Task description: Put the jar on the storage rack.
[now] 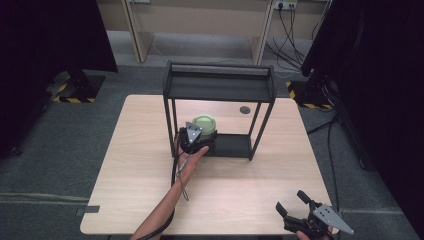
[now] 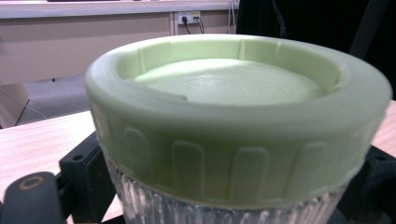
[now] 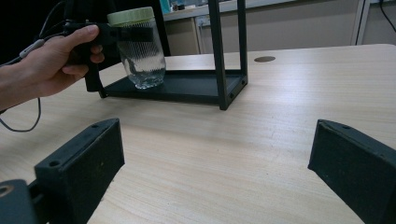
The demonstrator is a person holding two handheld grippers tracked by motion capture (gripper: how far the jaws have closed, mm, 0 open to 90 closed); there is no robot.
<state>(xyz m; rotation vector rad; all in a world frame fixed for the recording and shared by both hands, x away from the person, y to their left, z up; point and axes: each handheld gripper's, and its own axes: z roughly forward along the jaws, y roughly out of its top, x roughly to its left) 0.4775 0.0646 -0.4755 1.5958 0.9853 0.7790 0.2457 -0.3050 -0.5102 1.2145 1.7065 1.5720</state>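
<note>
A ribbed glass jar [image 1: 204, 124] with a pale green screw lid [image 2: 238, 116] stands at the left end of a black two-shelf rack's lower shelf [image 1: 232, 145]. My left gripper [image 1: 201, 133] is shut on the jar just under the lid, one jaw on each side. In the right gripper view the jar [image 3: 140, 51] is upright, its base down at the shelf [image 3: 187, 86], and a hand holds the left gripper [image 3: 122, 32] from the left. My right gripper [image 1: 291, 200] is open near the table's front right corner, nothing between its jaws [image 3: 219, 154].
The rack's top shelf [image 1: 220, 82] spans above the jar, with thin black posts [image 3: 219, 51] at the corners. A round cable hole [image 1: 244, 109] lies behind the rack. The wooden table [image 1: 150, 165] has bare room left and in front. Dark curtains flank both sides.
</note>
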